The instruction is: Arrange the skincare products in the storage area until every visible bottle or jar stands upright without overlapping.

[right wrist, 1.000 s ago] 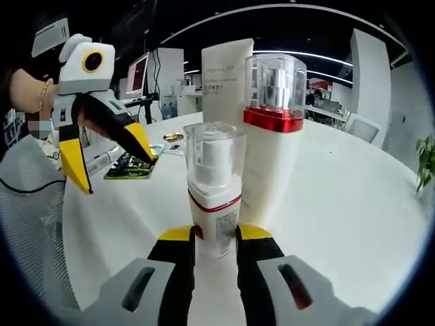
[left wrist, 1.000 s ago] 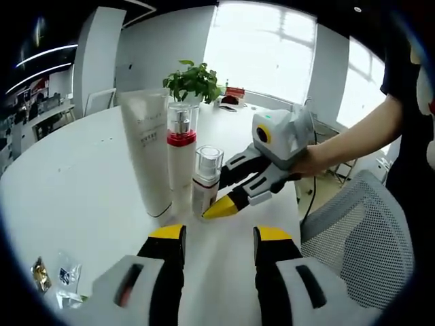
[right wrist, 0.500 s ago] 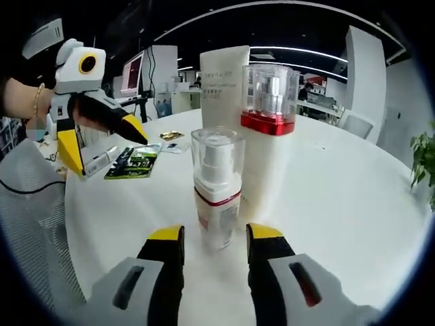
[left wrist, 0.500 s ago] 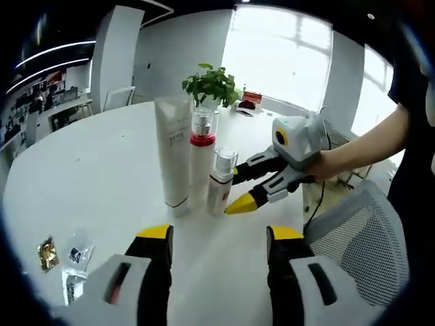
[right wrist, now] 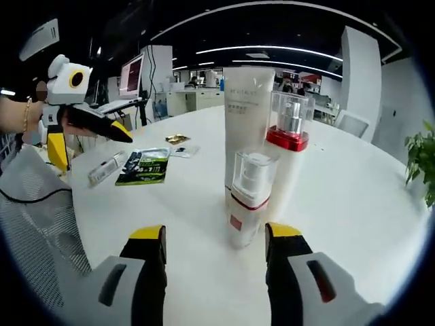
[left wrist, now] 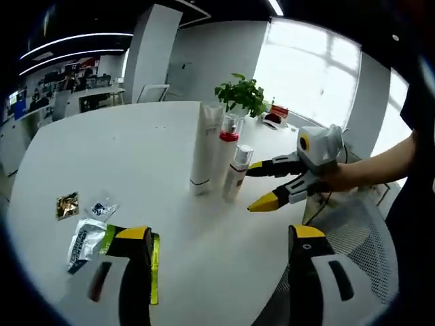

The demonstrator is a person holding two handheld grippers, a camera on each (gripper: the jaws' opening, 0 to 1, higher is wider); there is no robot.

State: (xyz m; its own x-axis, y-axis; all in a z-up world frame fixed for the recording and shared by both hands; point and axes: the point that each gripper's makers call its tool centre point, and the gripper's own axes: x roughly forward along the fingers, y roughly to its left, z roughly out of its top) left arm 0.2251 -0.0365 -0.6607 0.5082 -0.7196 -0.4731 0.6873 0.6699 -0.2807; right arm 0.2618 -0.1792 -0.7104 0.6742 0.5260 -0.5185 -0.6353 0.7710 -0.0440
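Note:
Three skincare products stand upright close together on the white round table (left wrist: 136, 142): a tall white tube (left wrist: 204, 153) (right wrist: 245, 122), a white bottle with a red band and clear cap (left wrist: 223, 161) (right wrist: 286, 159), and a small pump bottle with a clear cap (left wrist: 237, 172) (right wrist: 247, 198). My right gripper (right wrist: 215, 236) (left wrist: 262, 185) is open, drawn back a little from the small pump bottle, nothing between its fingers. My left gripper (left wrist: 217, 241) (right wrist: 85, 139) is open too, farther back at the table's near edge.
Small sachets (left wrist: 66, 205) and a green packet (right wrist: 144, 165) lie on the table near the left gripper. A potted plant (left wrist: 242, 95) stands behind the bottles. A grey mesh chair (left wrist: 346, 224) is at the table's edge. A person's forearm (left wrist: 370, 170) holds the right gripper.
The right gripper let go of the small pump bottle, opened wide and backed away. The left gripper also pulled back from the bottles, which stay standing.

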